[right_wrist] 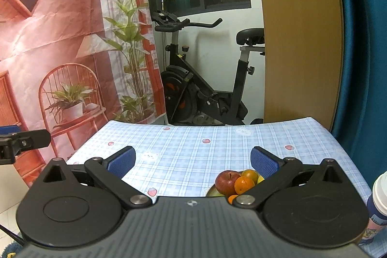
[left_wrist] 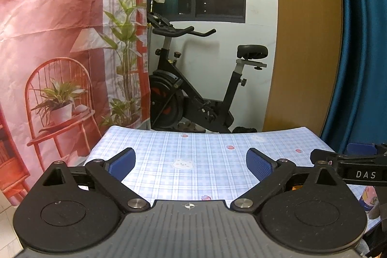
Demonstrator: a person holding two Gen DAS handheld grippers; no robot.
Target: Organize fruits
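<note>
In the right wrist view a pile of fruit sits on a plate [right_wrist: 211, 192] close under my right gripper [right_wrist: 192, 161]: a red apple [right_wrist: 226, 181], an orange [right_wrist: 244, 184] and another orange [right_wrist: 250, 174] behind it. The right gripper's jaws stand wide apart with nothing between the blue pads [right_wrist: 122, 162], above the checked tablecloth [right_wrist: 193, 137]. My left gripper [left_wrist: 189, 162] is open too, hovering over bare tablecloth [left_wrist: 193, 149], its pads [left_wrist: 258, 165] holding nothing. No fruit shows in the left wrist view. Each gripper's tip appears at the edge of the other's view.
A bottle with a white cap [right_wrist: 379, 200] stands at the table's right edge. Beyond the far table edge are an exercise bike [left_wrist: 193, 93], a printed backdrop [left_wrist: 60, 52] on the left, a wooden panel [left_wrist: 307, 40] and a blue curtain [left_wrist: 362, 40] on the right.
</note>
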